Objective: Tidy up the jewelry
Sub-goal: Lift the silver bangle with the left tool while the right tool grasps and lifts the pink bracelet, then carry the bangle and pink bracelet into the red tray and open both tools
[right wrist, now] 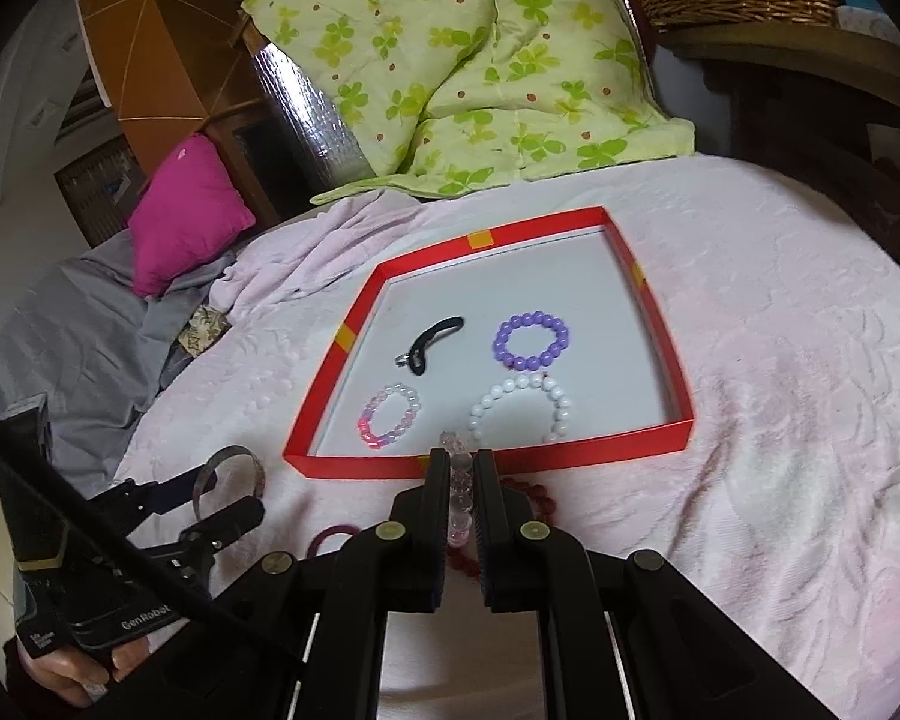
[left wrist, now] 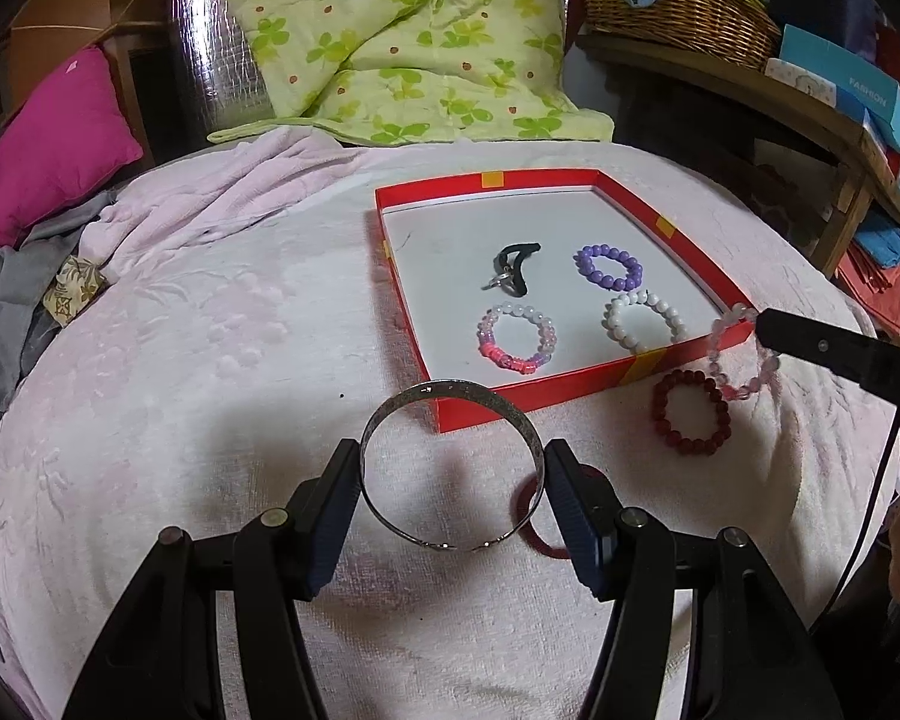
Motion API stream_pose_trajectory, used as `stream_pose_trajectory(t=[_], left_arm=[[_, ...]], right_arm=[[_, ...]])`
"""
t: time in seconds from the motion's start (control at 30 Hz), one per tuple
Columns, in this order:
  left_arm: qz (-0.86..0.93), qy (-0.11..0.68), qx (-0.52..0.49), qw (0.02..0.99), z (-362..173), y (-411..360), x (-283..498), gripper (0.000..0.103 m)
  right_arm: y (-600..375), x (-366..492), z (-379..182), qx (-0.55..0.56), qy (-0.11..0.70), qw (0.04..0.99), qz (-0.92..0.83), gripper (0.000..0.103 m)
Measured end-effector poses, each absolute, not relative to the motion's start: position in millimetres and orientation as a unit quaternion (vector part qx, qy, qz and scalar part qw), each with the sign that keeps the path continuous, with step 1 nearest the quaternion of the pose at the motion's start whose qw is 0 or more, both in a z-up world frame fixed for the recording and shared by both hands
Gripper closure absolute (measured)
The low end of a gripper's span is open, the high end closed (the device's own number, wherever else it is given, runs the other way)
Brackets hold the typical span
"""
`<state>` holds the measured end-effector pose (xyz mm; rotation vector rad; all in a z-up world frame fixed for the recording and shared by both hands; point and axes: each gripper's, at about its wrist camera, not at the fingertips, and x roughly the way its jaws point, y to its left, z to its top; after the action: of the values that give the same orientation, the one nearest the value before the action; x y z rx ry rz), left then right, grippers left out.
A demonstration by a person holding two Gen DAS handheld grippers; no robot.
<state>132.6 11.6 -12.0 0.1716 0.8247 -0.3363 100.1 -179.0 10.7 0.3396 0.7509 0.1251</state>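
Honestly, both tongs are loaded: left tongs (left wrist: 453, 477) pinch the silver bangle (left wrist: 450, 462), right tongs (right wrist: 463, 495) the pale beaded bracelet (right wrist: 457, 480), hovering before the red tray (right wrist: 660, 324); smooth metal could slip out.

Left wrist view sat low over the near part of the bed (left wrist: 222, 312), looking forward along the left hand-held gripper (left wrist: 453, 468) toward the red tray (left wrist: 513, 390) and the green quilt (left wrist: 402, 42) at the far edge. The tray's near left corner lay close ahead. Right wrist view sat further right and slightly higher, facing the same way along the right hand-held gripper (right wrist: 463, 468), close to the tray's near wall (right wrist: 570, 453). Both views shared the tray, quilt, pink pillow (left wrist: 60, 144) and wicker basket (left wrist: 678, 6); each caught the other gripper at its edge.
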Motion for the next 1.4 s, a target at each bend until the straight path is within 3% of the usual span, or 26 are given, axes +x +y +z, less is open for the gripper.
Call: stream_pose_trajectory(t=[0.67,1.4], left_arm=[[-0.152,0.396,0.069,0.903,-8.0,22.5,132.2,0.040],[-0.184,0.337,0.041,0.922,10.1,-1.5,129.2,0.040]], right_arm=[[-152.5,107.9,8.7,0.176,0.362,0.913,0.066,0.095],[-204.8,91.5,18.7,0.203,0.332,0.921,0.019,0.095]])
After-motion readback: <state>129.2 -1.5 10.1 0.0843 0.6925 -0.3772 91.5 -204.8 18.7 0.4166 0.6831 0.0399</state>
